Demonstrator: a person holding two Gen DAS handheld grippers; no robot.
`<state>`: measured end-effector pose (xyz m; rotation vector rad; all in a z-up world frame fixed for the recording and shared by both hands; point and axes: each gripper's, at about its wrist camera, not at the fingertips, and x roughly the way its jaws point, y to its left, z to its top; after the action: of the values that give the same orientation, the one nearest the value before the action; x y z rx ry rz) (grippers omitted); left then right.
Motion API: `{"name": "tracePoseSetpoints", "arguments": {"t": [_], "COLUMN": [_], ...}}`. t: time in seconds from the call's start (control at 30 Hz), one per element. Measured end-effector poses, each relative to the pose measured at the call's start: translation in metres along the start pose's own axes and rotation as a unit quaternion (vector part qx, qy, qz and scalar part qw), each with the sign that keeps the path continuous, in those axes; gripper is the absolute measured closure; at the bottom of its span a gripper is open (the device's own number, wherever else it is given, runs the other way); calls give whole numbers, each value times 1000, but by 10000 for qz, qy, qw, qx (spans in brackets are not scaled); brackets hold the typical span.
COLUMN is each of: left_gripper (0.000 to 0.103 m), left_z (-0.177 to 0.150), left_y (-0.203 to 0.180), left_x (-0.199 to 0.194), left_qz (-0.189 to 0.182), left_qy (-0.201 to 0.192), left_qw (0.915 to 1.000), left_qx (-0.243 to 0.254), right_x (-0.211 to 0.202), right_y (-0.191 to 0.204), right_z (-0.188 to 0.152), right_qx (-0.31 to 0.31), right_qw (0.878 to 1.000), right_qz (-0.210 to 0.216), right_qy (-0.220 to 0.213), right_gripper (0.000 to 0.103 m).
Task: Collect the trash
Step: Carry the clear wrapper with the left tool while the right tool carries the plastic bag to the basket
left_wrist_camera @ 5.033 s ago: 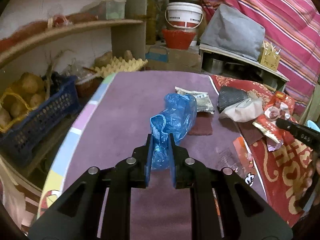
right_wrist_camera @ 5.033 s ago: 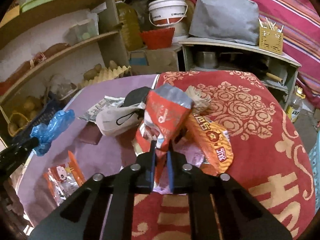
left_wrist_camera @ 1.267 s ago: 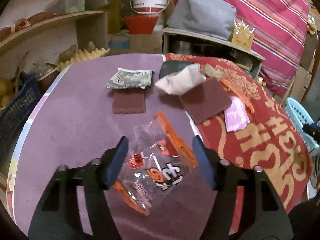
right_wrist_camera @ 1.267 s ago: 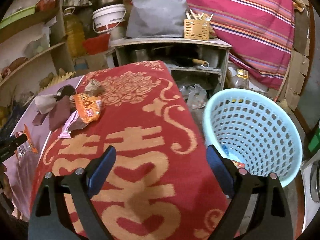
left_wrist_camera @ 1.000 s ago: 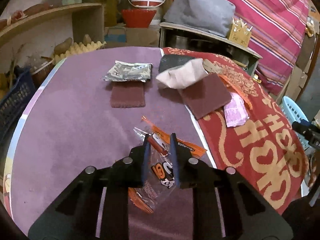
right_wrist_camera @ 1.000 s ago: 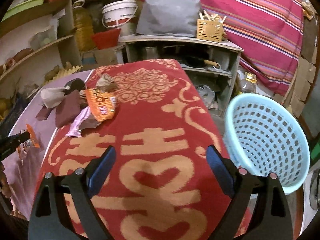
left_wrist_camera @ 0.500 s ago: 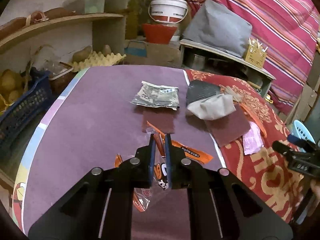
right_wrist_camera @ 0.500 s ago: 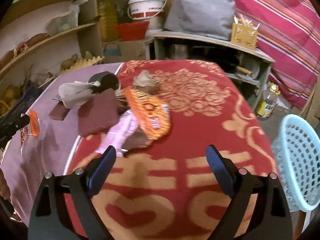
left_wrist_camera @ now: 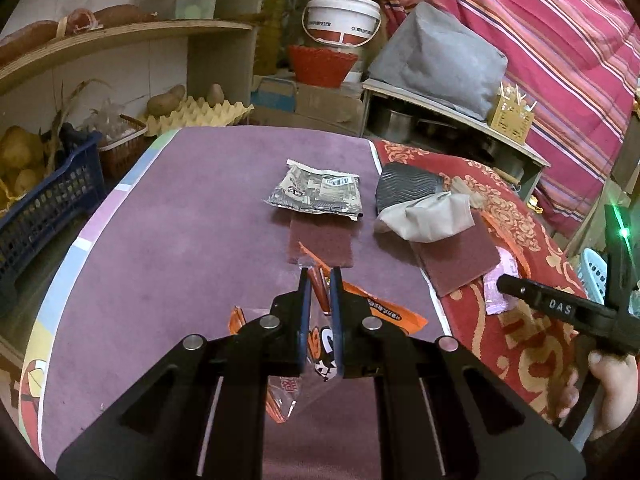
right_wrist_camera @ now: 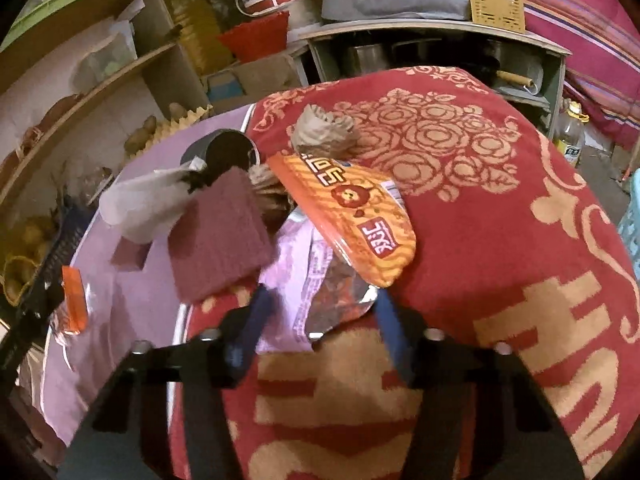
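Purple table (left_wrist_camera: 180,240): left tongs (left_wrist_camera: 319,280) pinch wrapper (left_wrist_camera: 320,334); right tongs (right_wrist_camera: 324,300) gape.

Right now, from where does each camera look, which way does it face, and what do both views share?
Left wrist: sits behind the left gripper, shut on the clear orange wrapper, facing across the purple table; the right hand shows.
Right wrist: sits behind the open right gripper, facing the pink wrapper on the red cloth.
Shared: the white bucket, both maroon pads.
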<state>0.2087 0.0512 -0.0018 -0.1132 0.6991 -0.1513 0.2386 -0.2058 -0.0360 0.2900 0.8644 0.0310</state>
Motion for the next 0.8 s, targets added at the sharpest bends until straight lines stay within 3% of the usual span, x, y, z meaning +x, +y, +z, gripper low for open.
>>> {"name": "tracePoseSetpoints", "arguments": {"t": [0.17,0.23,0.57,0.8], "left_gripper": [95,95,95,95], "left_z": [-1,-1,-4,2], "left_y": [-1,-1,-14,-31], "left_x": [1,2,-6,-27], "left_qz": [13,7,-68,-178], "left_qy": [25,32,-40,-289], "left_qw": [10000,10000,9999,9992], "left_qx": [18,18,130,209], "right_x": [-3,-9,-61,-105], "right_y": [0,-4,-21,-47], "right_z": [3,1,-10,-11], "right_qx": [-53,-84,-443,-641], "right_qw": [10000,9999,9983,9951], "right_qz": [32,67,-50,-394], "right_qy": [-57,-83,-363,-638], "right_gripper": [95,100,103,103]}}
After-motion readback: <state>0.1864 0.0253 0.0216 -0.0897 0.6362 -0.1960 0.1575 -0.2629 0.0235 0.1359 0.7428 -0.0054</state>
